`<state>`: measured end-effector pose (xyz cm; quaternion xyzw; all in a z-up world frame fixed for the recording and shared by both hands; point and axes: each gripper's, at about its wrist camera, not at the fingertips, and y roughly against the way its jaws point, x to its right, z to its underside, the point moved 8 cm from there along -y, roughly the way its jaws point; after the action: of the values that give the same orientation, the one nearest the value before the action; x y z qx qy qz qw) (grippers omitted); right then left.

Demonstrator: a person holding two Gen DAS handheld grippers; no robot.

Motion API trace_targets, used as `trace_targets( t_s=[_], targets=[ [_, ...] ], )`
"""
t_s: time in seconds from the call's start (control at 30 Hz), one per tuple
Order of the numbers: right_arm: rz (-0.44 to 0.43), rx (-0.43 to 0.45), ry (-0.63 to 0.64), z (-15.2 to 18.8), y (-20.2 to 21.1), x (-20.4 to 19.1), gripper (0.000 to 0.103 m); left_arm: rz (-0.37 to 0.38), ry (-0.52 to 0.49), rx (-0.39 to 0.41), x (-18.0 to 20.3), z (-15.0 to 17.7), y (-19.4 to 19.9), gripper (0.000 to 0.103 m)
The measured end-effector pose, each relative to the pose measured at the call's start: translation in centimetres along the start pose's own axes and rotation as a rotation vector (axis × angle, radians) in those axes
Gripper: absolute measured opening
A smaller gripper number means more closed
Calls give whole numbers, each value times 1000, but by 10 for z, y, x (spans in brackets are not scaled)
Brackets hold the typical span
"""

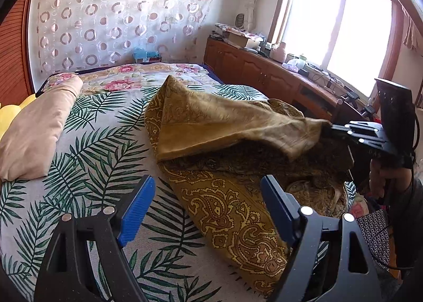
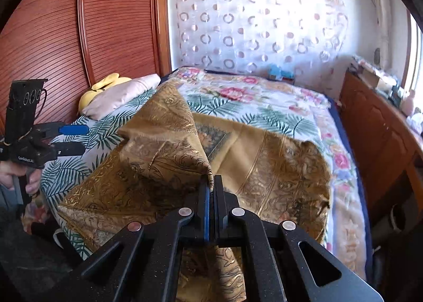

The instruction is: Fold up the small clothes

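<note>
A gold paisley cloth (image 1: 224,204) lies on the bed, partly folded over itself. My right gripper (image 2: 210,185) is shut on a corner of the cloth (image 2: 164,133) and holds it lifted above the rest; it also shows in the left wrist view (image 1: 330,130) at the right, pinching the raised flap. My left gripper (image 1: 208,207) is open and empty, hovering over the near edge of the cloth, with its blue pads (image 1: 137,212) apart. In the right wrist view the left gripper (image 2: 75,139) is at the far left, open.
The bed (image 1: 100,159) has a palm-leaf sheet and a floral quilt (image 1: 132,77) at its far end. A beige pillow (image 1: 39,133) lies at the left. A wooden cabinet (image 1: 264,74) with clutter runs under the window at the right. A wooden headboard (image 2: 79,24) stands behind.
</note>
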<state>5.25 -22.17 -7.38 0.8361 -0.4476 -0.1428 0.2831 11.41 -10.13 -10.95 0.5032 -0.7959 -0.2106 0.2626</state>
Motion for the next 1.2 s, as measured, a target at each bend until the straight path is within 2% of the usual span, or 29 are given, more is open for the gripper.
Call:
trace_targets(
  t_s=[0.2, 0.27, 0.3, 0.33, 0.4, 0.53, 0.7, 0.8, 0.83, 0.9, 1.1, 1.2],
  targets=[
    [-84, -58, 58, 3, -41, -40, 2, -5, -16, -7, 1, 1, 1, 83],
    [-84, -81, 90, 4, -55, -47, 9, -6, -13, -5, 0, 1, 2, 83],
    [-76, -92, 107, 5, -60, -50, 21, -6, -10, -4, -1, 1, 3, 83],
    [-70, -103, 123, 5, -63, -52, 38, -7, -5, -4, -3, 2, 3, 83],
    [-51, -122, 160, 6, -69, -54, 51, -7, 1, -4, -5, 3, 4, 83],
    [31, -178, 234, 10, -80, -49, 51, -4, 5, -8, -6, 4, 3, 83],
    [33, -216, 260, 15, -88, -44, 51, -3, 3, -12, -5, 5, 3, 83],
    [41, -226, 303, 21, -92, -53, 34, -4, 5, -8, -5, 5, 4, 83],
    [50, -226, 319, 21, -92, -54, 23, -3, 6, -8, -6, 5, 4, 83],
    [80, -219, 323, 21, -84, -55, 10, -4, 8, -7, -7, 5, 4, 83],
    [35, -106, 180, -3, -39, -40, 7, -2, 2, -3, -5, 3, 4, 83],
    [52, -77, 133, -9, -14, -20, 6, 3, -4, -1, -4, 3, 5, 83]
  ],
)
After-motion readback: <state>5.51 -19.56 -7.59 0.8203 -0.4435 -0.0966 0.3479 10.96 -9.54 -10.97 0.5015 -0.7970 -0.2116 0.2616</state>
